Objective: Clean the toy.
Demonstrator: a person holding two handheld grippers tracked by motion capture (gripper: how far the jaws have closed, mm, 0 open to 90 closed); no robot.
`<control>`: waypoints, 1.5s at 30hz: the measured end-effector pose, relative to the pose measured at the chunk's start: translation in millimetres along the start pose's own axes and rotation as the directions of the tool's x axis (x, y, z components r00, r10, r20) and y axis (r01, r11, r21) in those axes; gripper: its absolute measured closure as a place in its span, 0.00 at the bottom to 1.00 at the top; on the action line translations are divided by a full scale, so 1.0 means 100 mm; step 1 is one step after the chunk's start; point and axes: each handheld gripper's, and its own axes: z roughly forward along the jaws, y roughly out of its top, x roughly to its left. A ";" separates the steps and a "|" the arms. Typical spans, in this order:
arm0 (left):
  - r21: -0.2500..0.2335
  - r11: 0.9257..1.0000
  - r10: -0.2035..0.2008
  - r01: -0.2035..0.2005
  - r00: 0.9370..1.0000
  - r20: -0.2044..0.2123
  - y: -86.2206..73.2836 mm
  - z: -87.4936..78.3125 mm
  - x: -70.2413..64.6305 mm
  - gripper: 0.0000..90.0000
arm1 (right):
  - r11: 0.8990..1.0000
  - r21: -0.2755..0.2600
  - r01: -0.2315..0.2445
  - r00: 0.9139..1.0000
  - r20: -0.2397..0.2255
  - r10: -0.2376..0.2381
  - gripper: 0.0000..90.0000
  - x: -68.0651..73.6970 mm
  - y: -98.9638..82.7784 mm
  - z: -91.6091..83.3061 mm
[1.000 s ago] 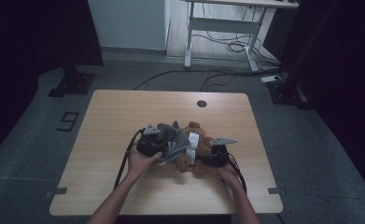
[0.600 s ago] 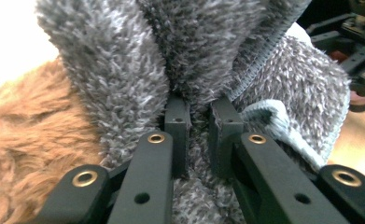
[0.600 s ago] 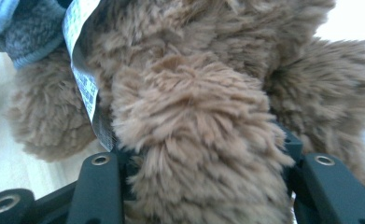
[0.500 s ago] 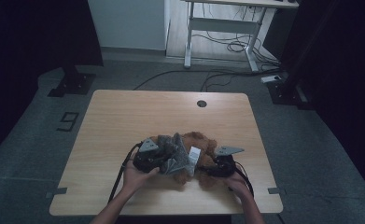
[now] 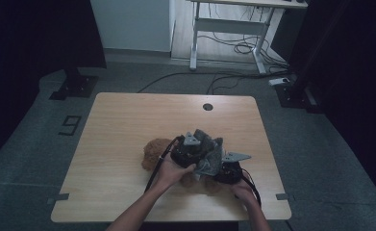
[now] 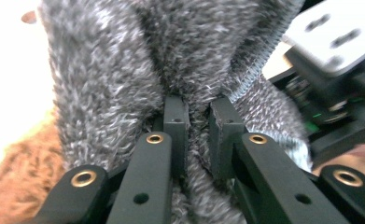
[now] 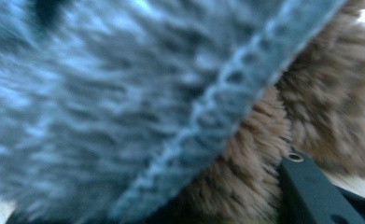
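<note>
High view came first: on the pale wooden surface [image 5: 128, 125] a person's two hands met over a grey fuzzy knitted cloth [image 5: 209, 153], bunched and lifted between the left gripper [image 5: 191, 150] and the right gripper [image 5: 226, 168]. Under and beside it lay a brown plush toy [image 5: 153, 153], its bulk spreading out to the left of the left gripper and a smaller brown part peeping out below, near the person's edge. The cloth ran roughly from left gripper to right gripper, so the coming move seemed to turn on that span: the two grippers stood close together, with the toy lying lower and mostly to the left.

Left gripper view showed the black jaws pinched nearly together on a fold of the grey cloth [image 6: 180, 60], which rose straight ahead of them; the stitched hem [image 6: 255, 70] ran up to the right, towards the right gripper's grey plate [image 6: 329, 37]. Brown plush [image 6: 21, 168] lay low at the left.

Right gripper view was blurred. The grey cloth [image 7: 101, 102] hung across the upper left, its hem [image 7: 227, 112] slanting diagonally, with brown plush [image 7: 306, 107] behind and to the right. The jaws had just been closing, yet whether they gripped the cloth could not be told.
</note>
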 end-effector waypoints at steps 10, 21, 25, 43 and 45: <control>-0.019 1.000 -0.016 0.015 0.996 -0.090 -0.29 -0.41 0.25 0.88 | 1.000 -0.003 -0.023 1.000 -0.009 0.023 0.69 -0.02 -0.01 0.00; -0.091 0.991 -0.106 0.095 0.987 -0.118 -0.61 -0.90 0.59 0.88 | 0.999 -0.008 -0.031 0.999 -0.018 0.031 0.69 -0.01 -0.01 0.01; -0.104 0.987 -0.136 0.123 0.982 -0.132 -0.70 -1.03 0.68 0.88 | 0.999 -0.010 -0.036 0.999 -0.021 0.036 0.69 -0.01 -0.01 0.01; 0.015 0.956 -0.284 0.293 0.936 -0.209 -1.26 -0.87 1.24 0.88 | 0.998 0.005 -0.055 0.998 0.000 0.055 0.69 -0.04 0.03 0.06; 0.014 0.957 -0.281 0.291 0.935 -0.214 -1.24 -0.80 1.28 0.88 | 0.998 0.005 -0.058 0.998 0.006 0.058 0.69 -0.07 0.04 0.08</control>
